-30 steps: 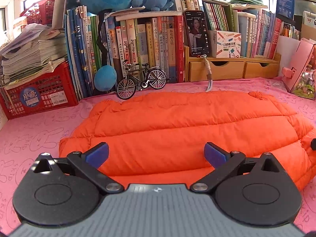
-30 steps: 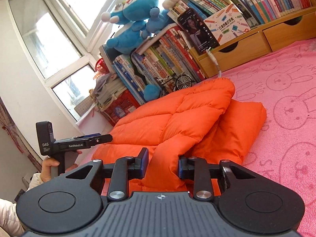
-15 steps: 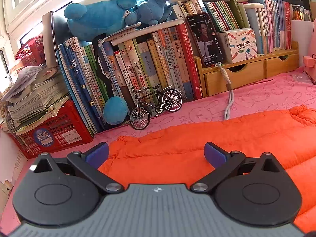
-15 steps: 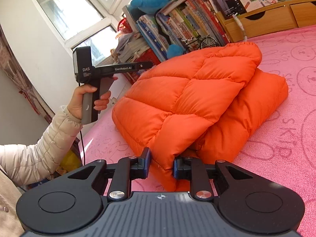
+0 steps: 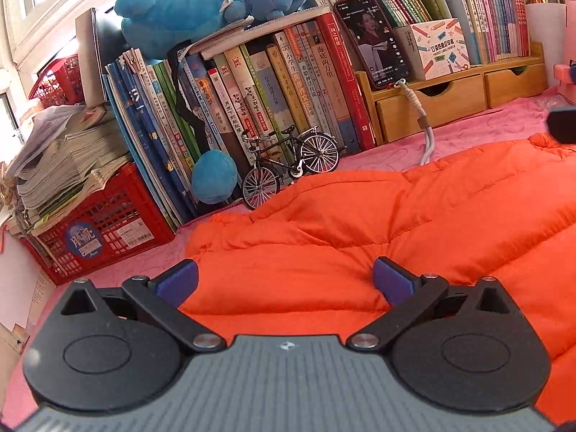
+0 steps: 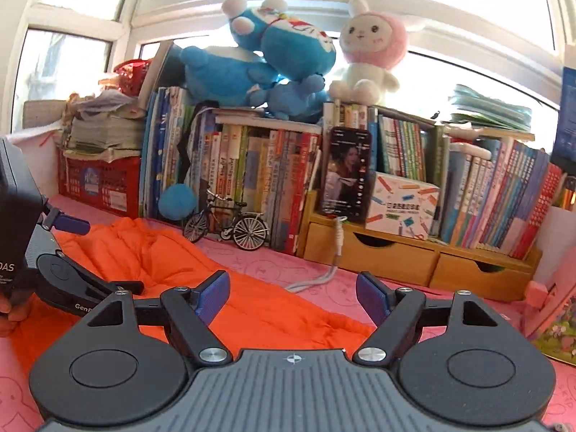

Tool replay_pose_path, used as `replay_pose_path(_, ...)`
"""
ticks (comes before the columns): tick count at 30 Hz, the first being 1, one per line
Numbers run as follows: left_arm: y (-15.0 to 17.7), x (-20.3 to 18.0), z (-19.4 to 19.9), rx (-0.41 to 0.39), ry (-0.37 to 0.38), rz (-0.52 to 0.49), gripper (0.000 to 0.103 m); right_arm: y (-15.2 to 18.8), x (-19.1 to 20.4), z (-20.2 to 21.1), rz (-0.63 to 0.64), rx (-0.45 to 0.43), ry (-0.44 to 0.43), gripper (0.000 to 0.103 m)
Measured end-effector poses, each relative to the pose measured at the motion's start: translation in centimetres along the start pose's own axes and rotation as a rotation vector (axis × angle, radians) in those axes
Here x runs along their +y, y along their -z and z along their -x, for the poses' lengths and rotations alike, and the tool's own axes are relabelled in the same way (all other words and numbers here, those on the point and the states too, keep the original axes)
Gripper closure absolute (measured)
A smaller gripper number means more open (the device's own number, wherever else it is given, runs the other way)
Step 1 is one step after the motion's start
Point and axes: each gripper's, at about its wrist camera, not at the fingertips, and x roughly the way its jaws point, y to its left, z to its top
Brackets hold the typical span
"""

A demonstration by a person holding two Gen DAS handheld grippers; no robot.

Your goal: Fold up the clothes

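On the pink bedcover (image 5: 468, 133) before the bookshelf lies the orange puffer jacket (image 5: 396, 223), soft and springy, so I'd pinch a quilted edge; my left gripper (image 5: 284, 282) is spread, my right gripper (image 6: 293, 297) opening empty.

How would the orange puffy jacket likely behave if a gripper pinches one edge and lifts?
The orange puffy jacket looks quilted and thickly padded, so probably light for its bulk. It lies in soft creases, so it would likely droop rather than hold shape. Its smooth shell may slip from a shallow pinch.
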Motion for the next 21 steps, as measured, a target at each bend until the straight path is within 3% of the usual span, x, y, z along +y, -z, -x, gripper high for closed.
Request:
replay_pose_path(5, -1.3, 1.4, -1.3, -0.041, -0.119, -0.033, 0.000, -1.4, 3.9, -6.4, -0.029, 0.120, 0.016, 0.027)
replay_pose_path(9, -0.4, 2.4, -3.7, -0.014, -0.192, -0.072, 0.000, 0.5, 4.8, -8.3, -0.040, 0.191, 0.012, 0.025)
replay_pose_path(14, 2.2, 5.5, -3.3, 0.055, -0.105, 0.090, 0.000, 2.3, 4.7, -8.7, -0.009, 0.151, -0.031, 0.020)
replay_pose_path(18, 3.8, 5.6, -2.1, 0.127, -0.046, 0.203, 0.000, 2.4, 4.3, -9.1, 0.033, 0.138, -0.109, 0.017)
replay_pose_path(21, 4.1, 5.4, -0.2, 0.101, -0.060, 0.196, 0.000, 2.4, 3.8, -9.1, 0.044, 0.133, -0.161, 0.016)
